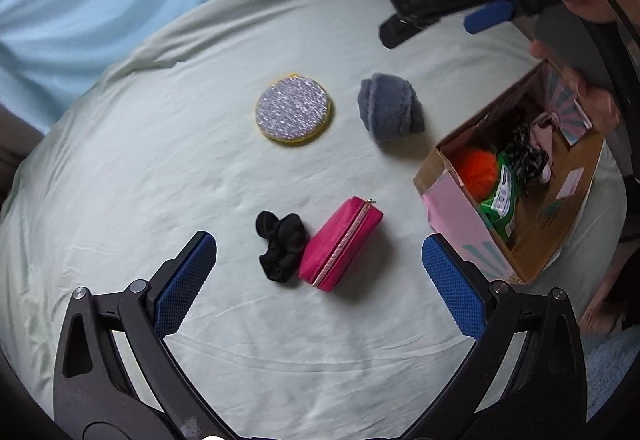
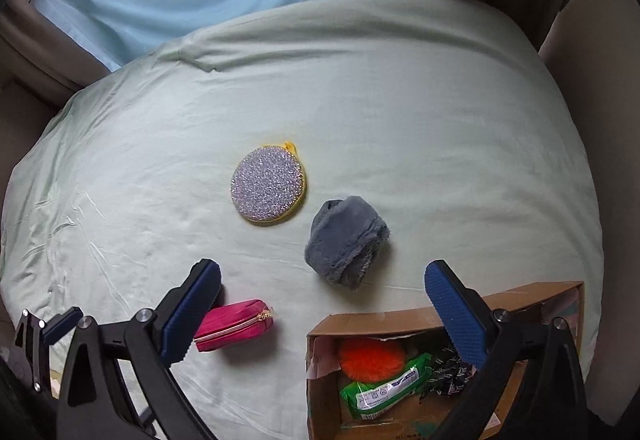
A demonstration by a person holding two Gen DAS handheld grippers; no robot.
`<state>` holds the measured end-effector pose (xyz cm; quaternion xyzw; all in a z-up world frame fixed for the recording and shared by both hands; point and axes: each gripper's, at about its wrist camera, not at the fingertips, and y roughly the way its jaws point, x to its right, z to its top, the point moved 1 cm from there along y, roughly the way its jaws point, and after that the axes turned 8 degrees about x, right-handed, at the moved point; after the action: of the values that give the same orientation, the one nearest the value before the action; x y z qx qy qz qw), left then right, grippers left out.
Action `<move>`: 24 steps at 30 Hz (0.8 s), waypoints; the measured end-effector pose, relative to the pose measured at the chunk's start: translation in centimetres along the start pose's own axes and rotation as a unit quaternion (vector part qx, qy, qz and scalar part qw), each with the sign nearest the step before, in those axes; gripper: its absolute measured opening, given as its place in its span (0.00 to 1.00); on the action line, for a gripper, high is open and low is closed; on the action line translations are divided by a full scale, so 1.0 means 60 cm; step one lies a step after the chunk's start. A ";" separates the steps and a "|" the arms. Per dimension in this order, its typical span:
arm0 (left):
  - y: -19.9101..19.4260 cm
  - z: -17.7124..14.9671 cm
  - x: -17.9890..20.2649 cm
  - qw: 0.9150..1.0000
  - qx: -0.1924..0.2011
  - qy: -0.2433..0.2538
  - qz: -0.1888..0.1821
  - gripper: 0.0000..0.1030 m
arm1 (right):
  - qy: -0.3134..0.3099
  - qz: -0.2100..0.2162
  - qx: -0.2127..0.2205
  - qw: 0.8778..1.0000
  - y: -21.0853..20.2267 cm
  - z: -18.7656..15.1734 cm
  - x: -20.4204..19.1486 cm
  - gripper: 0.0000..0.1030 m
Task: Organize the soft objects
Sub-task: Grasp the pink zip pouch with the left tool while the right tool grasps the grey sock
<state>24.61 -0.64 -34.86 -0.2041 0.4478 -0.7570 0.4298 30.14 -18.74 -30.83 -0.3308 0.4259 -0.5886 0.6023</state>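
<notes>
Left gripper (image 1: 319,272) wide, empty, above black scrunchie (image 1: 280,246) touching pink pouch (image 1: 340,243) on bed sheet (image 1: 160,175); right gripper (image 2: 322,304) wide, empty, over cardboard box (image 2: 400,320). Risk: pinching pouch and scrunchie together through their contact.

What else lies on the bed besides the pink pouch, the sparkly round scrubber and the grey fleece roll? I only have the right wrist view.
Observer: A black scrunchie touches the pink zip pouch; a finger of the right claw hides it from you.
Operator: Is the left claw holding anything?
Observer: No. The left claw is open and empty, framing the scrunchie and pouch.
Operator: Anything in the box that I miss?
Observer: A pale pink fabric piece sits at the far end of the cardboard box.
</notes>
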 end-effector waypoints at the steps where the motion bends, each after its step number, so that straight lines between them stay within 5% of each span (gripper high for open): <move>1: 0.017 -0.004 0.007 1.000 -0.007 0.008 -0.008 1.00 | 0.005 0.000 -0.008 1.000 0.017 0.002 0.004 0.99; 14: 0.179 -0.022 0.050 0.993 -0.073 0.080 -0.056 0.89 | 0.056 -0.005 -0.094 0.994 0.183 0.004 0.040 0.99; 22: 0.252 -0.042 0.055 0.985 -0.128 0.094 -0.065 0.69 | 0.084 -0.006 -0.136 0.987 0.248 0.003 0.047 0.98; 24: 0.263 -0.046 0.055 0.984 -0.133 0.099 -0.058 0.63 | 0.087 -0.006 -0.146 0.985 0.261 0.002 0.047 0.90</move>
<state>28.29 -5.62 -50.01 -0.2091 0.5723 -0.7307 0.3080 36.78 -20.18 -45.22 -0.3649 0.5564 -0.5502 0.5046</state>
